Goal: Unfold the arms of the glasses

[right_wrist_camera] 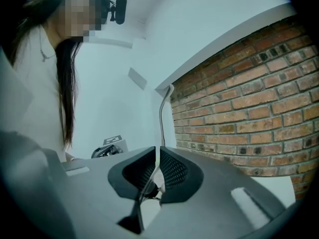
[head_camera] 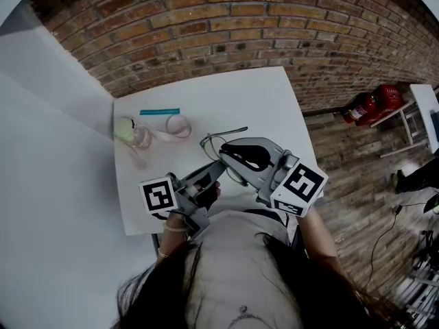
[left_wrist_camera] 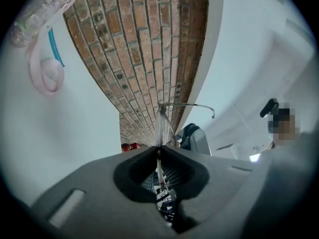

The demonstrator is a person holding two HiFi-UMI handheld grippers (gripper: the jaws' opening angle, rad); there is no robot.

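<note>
Dark hair [head_camera: 171, 286] fills the bottom of the head view. Just past it are two grippers, each bearing one cube [head_camera: 159, 196] of black-and-white square markers. The left gripper [head_camera: 217, 166] [left_wrist_camera: 159, 151] is pressed together on the front rim of the one pair of glasses [head_camera: 217, 142] [left_wrist_camera: 161, 123], whose thin wire stands up from between its jaws. The right gripper [head_camera: 225, 151] [right_wrist_camera: 155, 153] pinches one arm [right_wrist_camera: 161, 118] of them, and the arm rises past its jaws to a curved tip. The glasses are held over the white table [head_camera: 260, 101], towards its front edge. Near the left edge lie one clear bottle [head_camera: 130, 131] with a pale green top and one pink loop [head_camera: 178, 125]. One teal stick [head_camera: 159, 112] lies behind them. No writing is legible.
</note>
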